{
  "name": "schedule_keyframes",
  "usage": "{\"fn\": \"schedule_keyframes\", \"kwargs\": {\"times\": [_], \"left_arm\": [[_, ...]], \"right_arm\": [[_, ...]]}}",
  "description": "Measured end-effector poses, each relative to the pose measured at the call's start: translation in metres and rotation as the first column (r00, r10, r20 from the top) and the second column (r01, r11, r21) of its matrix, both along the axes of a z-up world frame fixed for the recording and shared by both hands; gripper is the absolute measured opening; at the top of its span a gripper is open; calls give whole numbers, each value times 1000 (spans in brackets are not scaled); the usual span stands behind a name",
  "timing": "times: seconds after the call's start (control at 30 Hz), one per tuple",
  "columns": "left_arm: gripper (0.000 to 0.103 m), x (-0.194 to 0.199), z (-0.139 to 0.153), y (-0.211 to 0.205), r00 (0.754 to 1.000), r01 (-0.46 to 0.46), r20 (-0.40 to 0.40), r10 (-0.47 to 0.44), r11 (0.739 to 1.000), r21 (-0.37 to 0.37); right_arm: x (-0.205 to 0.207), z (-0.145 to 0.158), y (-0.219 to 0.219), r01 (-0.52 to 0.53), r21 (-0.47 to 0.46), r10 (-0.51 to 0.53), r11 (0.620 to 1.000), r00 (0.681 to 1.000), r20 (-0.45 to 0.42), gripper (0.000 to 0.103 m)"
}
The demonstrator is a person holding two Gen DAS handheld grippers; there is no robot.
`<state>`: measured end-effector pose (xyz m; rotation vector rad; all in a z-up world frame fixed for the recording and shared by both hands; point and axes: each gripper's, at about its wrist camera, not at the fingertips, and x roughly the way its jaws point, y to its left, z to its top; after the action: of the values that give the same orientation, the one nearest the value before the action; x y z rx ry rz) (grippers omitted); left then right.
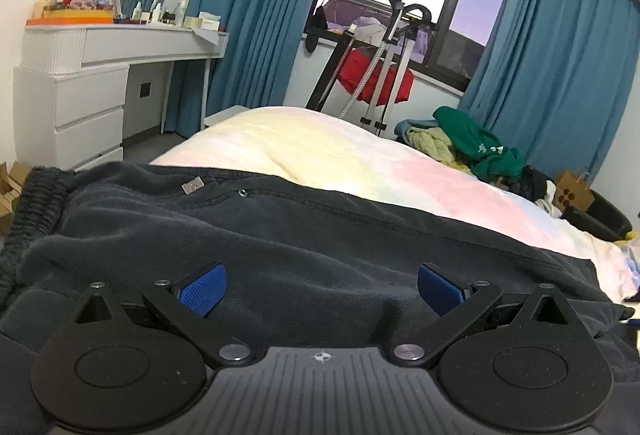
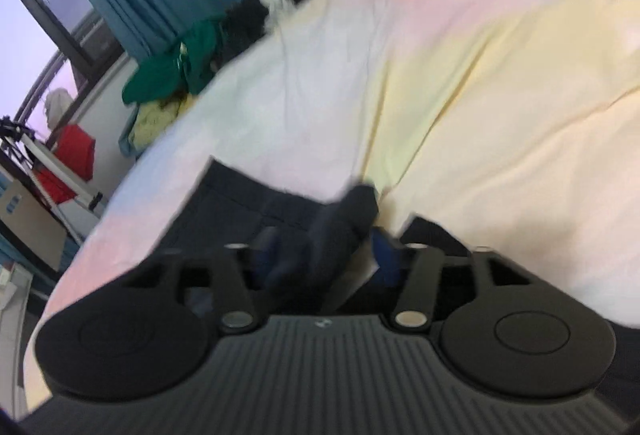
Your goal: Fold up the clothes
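Observation:
Dark navy trousers [image 1: 280,235] lie spread across the pastel bedspread [image 1: 320,147], with the ribbed waistband at the left. My left gripper [image 1: 320,289] is open, its blue pads [image 1: 202,291] wide apart just above the trouser fabric, holding nothing. In the blurred right wrist view, my right gripper [image 2: 324,255] is shut on a bunched fold of the dark trousers [image 2: 332,231], which sticks up between the pads over the bedspread [image 2: 480,115].
A pile of green and yellow clothes [image 1: 468,143] lies at the bed's far right edge. A white dressing table [image 1: 100,75] stands at the left. A drying rack with red cloth [image 1: 372,75] stands by the window, between blue curtains.

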<state>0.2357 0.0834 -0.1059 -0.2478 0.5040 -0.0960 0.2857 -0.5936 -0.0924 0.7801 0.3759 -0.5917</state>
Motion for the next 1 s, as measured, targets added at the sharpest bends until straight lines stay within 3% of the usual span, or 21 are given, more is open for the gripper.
{"fn": "schedule_keyframes", "kwargs": {"times": [0.1,0.17,0.23,0.3,0.43,0.7,0.8,0.93,0.97,1.0], "left_arm": [[103,-5,4,-3,1000,2,-15,-2,1000,26],[103,-12,7,-5,1000,4,-22,-3,999,48],[103,-19,9,-7,1000,9,-30,-7,998,59],[103,-27,12,-8,999,18,-45,-15,998,66],[103,-48,20,-1,998,10,-56,-7,998,57],[103,-72,29,17,988,-65,-138,69,997,37],[103,-84,41,27,984,-93,-147,98,995,35],[103,-115,59,67,969,-189,-174,175,980,-64],[103,-124,64,78,963,-215,-182,196,972,-90],[103,-132,69,89,957,-242,-191,217,963,-116]], "right_arm": [[-23,-17,1,25,33,-24,999,999,-24,63],[-45,-12,17,81,45,-80,996,997,-23,63],[-73,-15,42,196,-5,-195,981,976,-98,66],[-90,-17,68,239,-58,-244,969,962,-121,65],[-127,-21,108,261,-138,-281,956,947,-155,65],[-156,-21,103,285,-160,-321,945,902,-287,65],[-171,-26,99,284,-119,-306,951,917,-257,65],[-168,-37,91,241,-80,-252,967,944,-212,64],[-167,-40,88,240,-70,-250,968,944,-216,61],[-166,-44,85,240,-60,-247,969,944,-220,52]]}}
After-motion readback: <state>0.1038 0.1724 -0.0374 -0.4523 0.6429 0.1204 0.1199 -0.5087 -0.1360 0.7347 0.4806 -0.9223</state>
